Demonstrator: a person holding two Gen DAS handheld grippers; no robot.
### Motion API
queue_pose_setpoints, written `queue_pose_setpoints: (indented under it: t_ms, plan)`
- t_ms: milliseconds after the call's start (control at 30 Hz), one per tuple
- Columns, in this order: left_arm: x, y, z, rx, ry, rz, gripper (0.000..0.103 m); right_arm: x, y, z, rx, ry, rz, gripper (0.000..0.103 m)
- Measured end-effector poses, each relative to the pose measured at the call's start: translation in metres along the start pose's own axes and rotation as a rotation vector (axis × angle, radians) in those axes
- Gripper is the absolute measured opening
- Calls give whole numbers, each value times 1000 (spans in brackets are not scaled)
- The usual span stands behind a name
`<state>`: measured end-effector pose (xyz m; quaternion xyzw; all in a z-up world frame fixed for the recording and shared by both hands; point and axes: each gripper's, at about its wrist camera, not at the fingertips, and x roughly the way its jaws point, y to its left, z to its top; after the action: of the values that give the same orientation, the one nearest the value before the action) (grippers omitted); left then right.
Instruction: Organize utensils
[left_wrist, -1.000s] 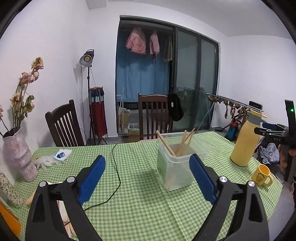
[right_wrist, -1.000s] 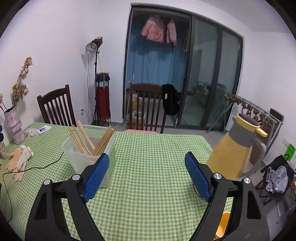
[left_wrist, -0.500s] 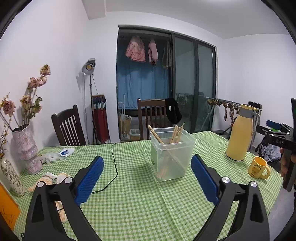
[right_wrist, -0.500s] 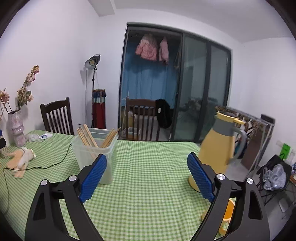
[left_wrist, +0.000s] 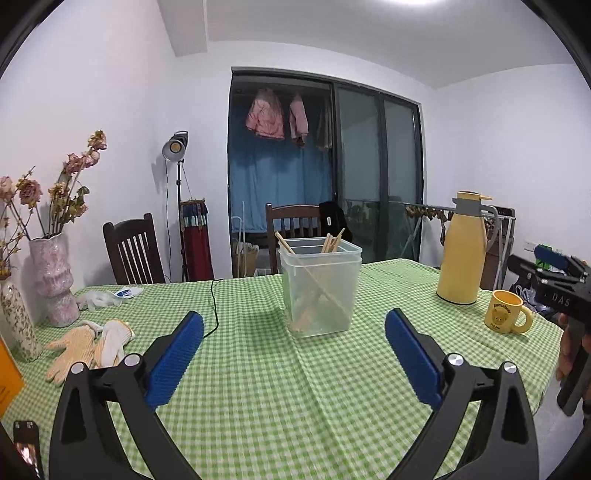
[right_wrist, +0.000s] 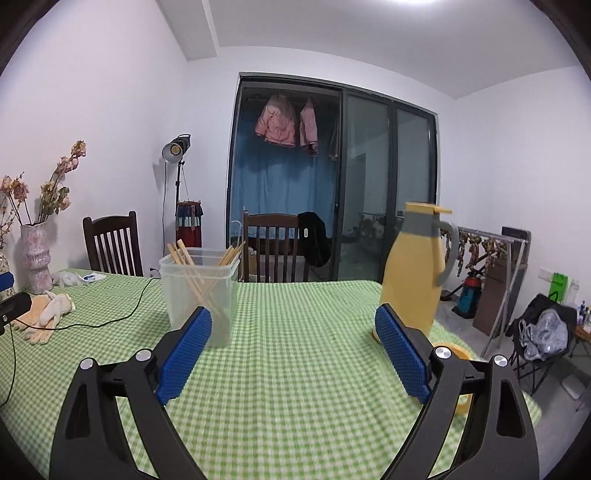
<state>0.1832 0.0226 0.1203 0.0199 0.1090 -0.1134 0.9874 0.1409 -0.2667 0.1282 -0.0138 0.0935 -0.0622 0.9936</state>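
Observation:
A clear plastic tub (left_wrist: 320, 291) stands upright on the green checked tablecloth (left_wrist: 280, 387) and holds several wooden chopsticks (left_wrist: 332, 242) leaning inside. It also shows in the right wrist view (right_wrist: 199, 295), with the chopsticks (right_wrist: 181, 253) sticking out. My left gripper (left_wrist: 293, 328) is open and empty, low over the cloth, short of the tub. My right gripper (right_wrist: 293, 325) is open and empty, to the right of the tub; it shows at the far right of the left wrist view (left_wrist: 554, 269).
A yellow thermos jug (left_wrist: 463, 247) and a yellow mug (left_wrist: 508, 312) stand at the right. Work gloves (left_wrist: 88, 343), a black cable (left_wrist: 214, 306), two vases with dried flowers (left_wrist: 53, 280) and white gloves (left_wrist: 107, 295) lie at the left. Chairs stand behind the table.
Both grippers have drawn back from the tub and dropped lower toward the table, tilting level. Both stay open and empty. The tub has not moved.

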Motion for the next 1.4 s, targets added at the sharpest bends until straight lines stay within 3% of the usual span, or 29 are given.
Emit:
queue_pose_setpoints:
  t_ms: [500, 600, 833, 1033, 1400]
  plan:
    - [-98, -25, -89, -74, -34, 64, 96, -71, 15, -61, 25, 77, 44, 86]
    - [-119, -36, -106, -52, -36, 85, 96, -92, 23, -80, 20, 67, 11, 87]
    - [-147, -56, -138, -42, 23, 29, 96, -133, 36, -100, 14, 21, -6, 87]
    - [-150, -65, -144, -16, 29, 3, 96, -149, 36, -109, 11, 15, -5, 88]
    - [-149, -60, -137, -20, 10, 40, 96, -149, 38, -112, 8, 29, 0, 92]
